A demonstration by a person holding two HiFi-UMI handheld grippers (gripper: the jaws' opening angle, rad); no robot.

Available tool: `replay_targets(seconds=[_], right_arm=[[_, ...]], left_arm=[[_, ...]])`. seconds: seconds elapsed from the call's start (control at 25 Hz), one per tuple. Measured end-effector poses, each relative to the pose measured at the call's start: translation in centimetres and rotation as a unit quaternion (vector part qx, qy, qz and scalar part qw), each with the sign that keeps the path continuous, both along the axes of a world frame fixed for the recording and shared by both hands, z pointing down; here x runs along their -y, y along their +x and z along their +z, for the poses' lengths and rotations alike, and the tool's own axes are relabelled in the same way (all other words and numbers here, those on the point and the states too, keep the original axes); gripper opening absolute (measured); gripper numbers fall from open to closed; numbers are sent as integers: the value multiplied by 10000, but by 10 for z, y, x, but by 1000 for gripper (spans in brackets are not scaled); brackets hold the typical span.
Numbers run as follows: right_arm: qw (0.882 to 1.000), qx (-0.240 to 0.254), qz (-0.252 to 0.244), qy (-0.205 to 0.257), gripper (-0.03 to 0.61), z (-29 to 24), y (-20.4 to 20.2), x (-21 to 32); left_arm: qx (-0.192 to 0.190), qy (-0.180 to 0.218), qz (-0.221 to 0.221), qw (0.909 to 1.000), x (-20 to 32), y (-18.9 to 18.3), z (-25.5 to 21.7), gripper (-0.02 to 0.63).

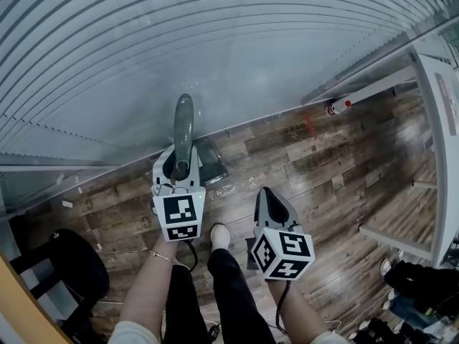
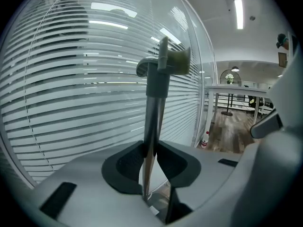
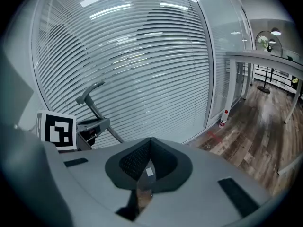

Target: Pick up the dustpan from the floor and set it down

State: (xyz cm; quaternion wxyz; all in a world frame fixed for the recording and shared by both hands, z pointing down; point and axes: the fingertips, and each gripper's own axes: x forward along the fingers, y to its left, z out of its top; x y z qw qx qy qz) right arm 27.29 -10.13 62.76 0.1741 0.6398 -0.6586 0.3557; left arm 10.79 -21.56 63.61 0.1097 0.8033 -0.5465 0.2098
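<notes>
Dustpan (image 1: 183, 124): upright handle pinched in left claw (image 2: 150, 174), pan below it, apparently for lowering onto floor (image 1: 301, 156). Right claw (image 3: 144, 171): closed, empty.

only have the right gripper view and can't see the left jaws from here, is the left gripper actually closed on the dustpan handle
observer: Yes. In the left gripper view the left gripper is clamped on the dustpan handle, which runs on past its jaws.
operator: where's the pan end
observer: The head view shows the pan low at the foot of the glass wall, by the wood floor. I can't tell whether it touches the floor.
operator: anything close to it
observer: A light shoe stands behind the pan, apart from it.
</notes>
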Motion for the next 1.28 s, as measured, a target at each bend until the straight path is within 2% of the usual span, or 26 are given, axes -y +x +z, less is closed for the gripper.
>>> replay_targets(seconds=[0.36, 0.64, 1.08, 1.28], right_arm=[[10000, 19, -32, -54, 32, 2, 0, -2], [10000, -11, -29, -26, 32, 2, 1, 2], [10000, -45, -44, -14, 32, 1, -3, 1], [10000, -55, -57, -6, 31, -2, -3, 2]], left_arm=[[-104, -79, -318, 9994, 18, -8, 5, 98], [-172, -34, -356, 9992, 19, -7, 5, 98], [-397, -329, -344, 9981, 19, -9, 10, 100], [-481, -449, -451, 9968, 19, -12, 15, 180]])
